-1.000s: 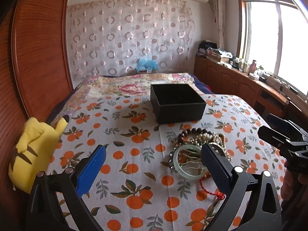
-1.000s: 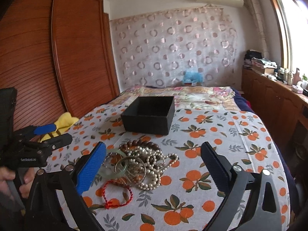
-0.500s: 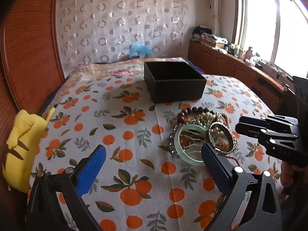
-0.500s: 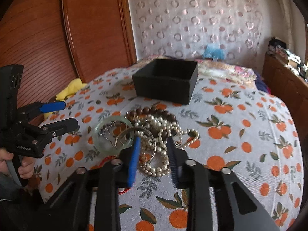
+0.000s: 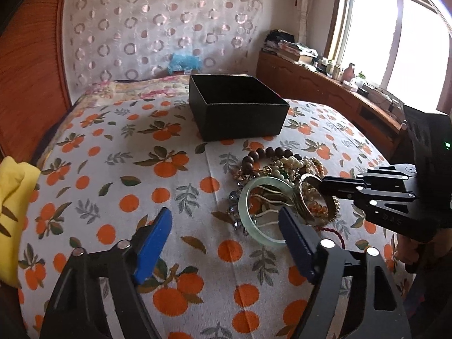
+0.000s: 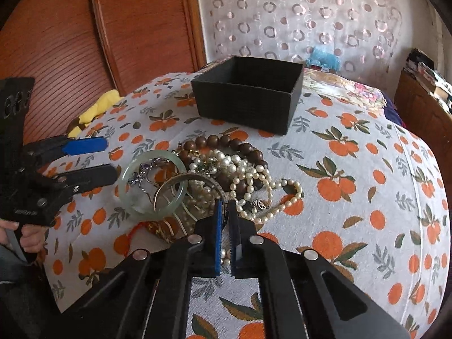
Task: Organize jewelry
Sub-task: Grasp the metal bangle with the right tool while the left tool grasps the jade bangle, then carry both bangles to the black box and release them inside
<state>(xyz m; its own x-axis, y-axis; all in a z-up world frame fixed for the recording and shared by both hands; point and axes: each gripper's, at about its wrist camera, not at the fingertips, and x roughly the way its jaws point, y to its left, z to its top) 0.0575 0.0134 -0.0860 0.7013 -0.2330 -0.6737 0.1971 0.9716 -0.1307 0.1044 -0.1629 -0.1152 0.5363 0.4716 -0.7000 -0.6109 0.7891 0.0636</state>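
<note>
The left gripper (image 5: pixel 226 233), jaws closing with nothing between them, hangs just left of the jade bangle (image 5: pixel 264 207). The jewelry heap (image 6: pixel 226 175) lies on the orange-print bedspread (image 6: pixel 353 169), near of the black box (image 6: pixel 248 93). At the heap's near right edge the right gripper (image 6: pixel 225 212) is clenched on a metal bangle (image 6: pixel 192 182).

A matt black cardboard-like box (image 6: pixel 248 96) sits on the orange-printed woven cloth bedspread (image 6: pixel 353 186). The pale green translucent bangle (image 6: pixel 152 182) looks glossy and smooth, the white pearl strands (image 6: pixel 248 178) lustrous, the brown wooden beads (image 6: pixel 226 142) polished, and the thin metal bangle (image 6: pixel 195 182) shiny.
</note>
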